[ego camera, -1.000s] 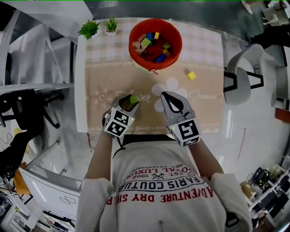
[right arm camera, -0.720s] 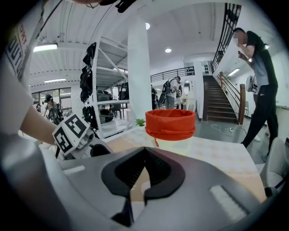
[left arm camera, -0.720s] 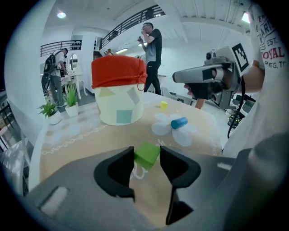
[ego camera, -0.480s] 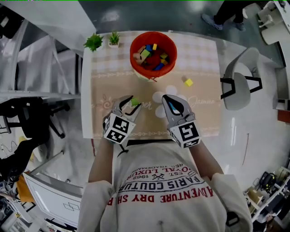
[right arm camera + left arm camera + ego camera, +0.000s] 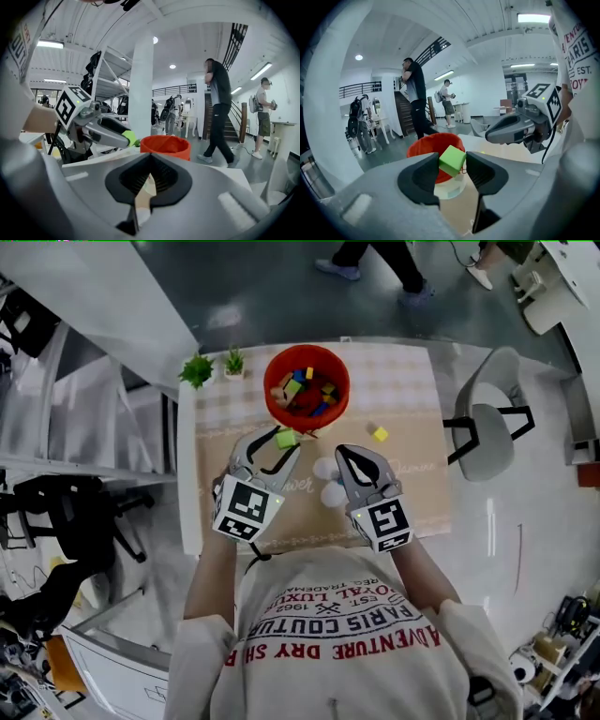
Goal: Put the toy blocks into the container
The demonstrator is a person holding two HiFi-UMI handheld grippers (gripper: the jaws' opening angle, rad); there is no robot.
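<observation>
My left gripper (image 5: 282,442) (image 5: 452,161) is shut on a green block (image 5: 286,439) (image 5: 452,160), held in the air just short of the near rim of the red bucket (image 5: 307,388) (image 5: 433,147). The bucket stands at the table's far side and holds several coloured blocks. A yellow block (image 5: 380,434) lies on the tablecloth to the bucket's right, with a small grey one beside it. My right gripper (image 5: 352,457) (image 5: 149,174) is shut and empty, hovering over the table's middle, beside the left one.
Two small potted plants (image 5: 197,369) stand at the table's far left corner. A grey chair (image 5: 487,432) sits off the right edge. People walk on the floor beyond the table. A shelving rack stands to the left.
Both grippers have risen and moved forward toward the bucket, the left one carrying the green block up to the bucket's near rim. The view has pulled higher.
</observation>
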